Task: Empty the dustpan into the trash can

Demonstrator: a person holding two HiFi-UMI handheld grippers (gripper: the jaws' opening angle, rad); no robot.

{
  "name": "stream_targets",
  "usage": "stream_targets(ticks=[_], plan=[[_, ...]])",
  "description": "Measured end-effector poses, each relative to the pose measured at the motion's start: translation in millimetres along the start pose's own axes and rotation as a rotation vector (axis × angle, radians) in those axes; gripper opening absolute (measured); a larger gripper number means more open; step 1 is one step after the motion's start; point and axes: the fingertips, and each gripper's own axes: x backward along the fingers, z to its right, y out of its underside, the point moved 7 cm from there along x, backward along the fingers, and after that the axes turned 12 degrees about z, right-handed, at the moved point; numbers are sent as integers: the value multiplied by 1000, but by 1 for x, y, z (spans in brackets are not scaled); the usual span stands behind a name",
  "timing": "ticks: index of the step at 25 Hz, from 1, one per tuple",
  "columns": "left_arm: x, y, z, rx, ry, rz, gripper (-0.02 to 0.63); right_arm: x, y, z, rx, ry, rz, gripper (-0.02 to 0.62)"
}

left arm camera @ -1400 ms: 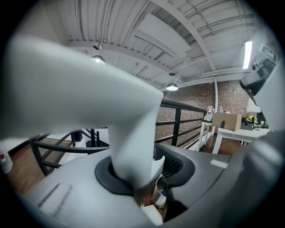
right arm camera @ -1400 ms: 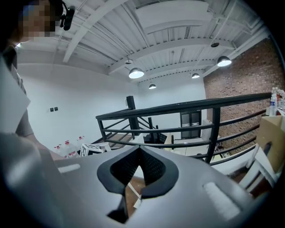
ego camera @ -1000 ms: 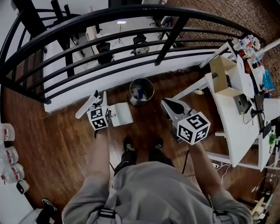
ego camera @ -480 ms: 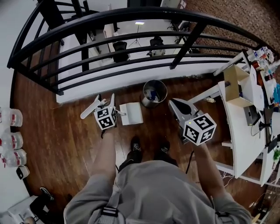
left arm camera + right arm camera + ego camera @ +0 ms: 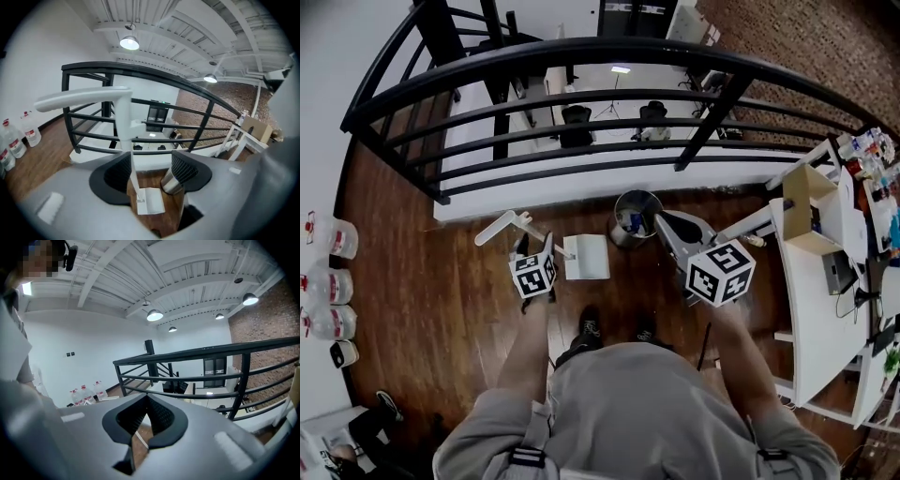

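A white dustpan (image 5: 587, 257) rests on the wooden floor, its long handle (image 5: 501, 228) leaning up to the left. Just right of it stands a round metal trash can (image 5: 636, 212) with rubbish inside. My left gripper (image 5: 531, 247) is at the handle's lower stem and open. In the left gripper view its jaws (image 5: 151, 166) have just been opening; the upright white stem (image 5: 123, 126) passes between them, close to the left pad, unpressed. The pan (image 5: 151, 202) and the can (image 5: 172, 183) lie beyond. My right gripper (image 5: 668, 224) hovers beside the can; its pads (image 5: 146, 401) meet at the tip, holding nothing.
A black metal railing (image 5: 581, 54) curves across the far side, with a drop to a lower floor behind it. A white table (image 5: 816, 272) with a cardboard box (image 5: 806, 199) stands at the right. Water bottles (image 5: 328, 240) line the left wall. The person's shoes (image 5: 585, 330) are behind the pan.
The left jaws have opened off the dustpan's handle and the gripper has slid lower along the stem. The right gripper has edged up nearer the trash can.
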Motion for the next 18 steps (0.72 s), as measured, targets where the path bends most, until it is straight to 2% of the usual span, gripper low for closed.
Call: stream_targets(ticks=[3, 7, 10, 12, 15, 18], plan=[[19, 1, 42, -19, 122, -37, 158, 3, -8, 5, 1, -19, 29, -2], [39, -33, 120, -8, 362, 13, 8, 17, -23, 14, 12, -32, 72, -2], [56, -77, 180, 1, 582, 74, 6, 31, -33, 23, 14, -30, 110, -2], [68, -110, 214, -4, 697, 127, 6, 40, -40, 29, 21, -26, 134, -2], [86, -155, 253, -57, 800, 220, 6, 52, -49, 36, 29, -20, 170, -2], [99, -190, 278, -99, 852, 289, 6, 65, -61, 39, 33, -19, 209, -2]])
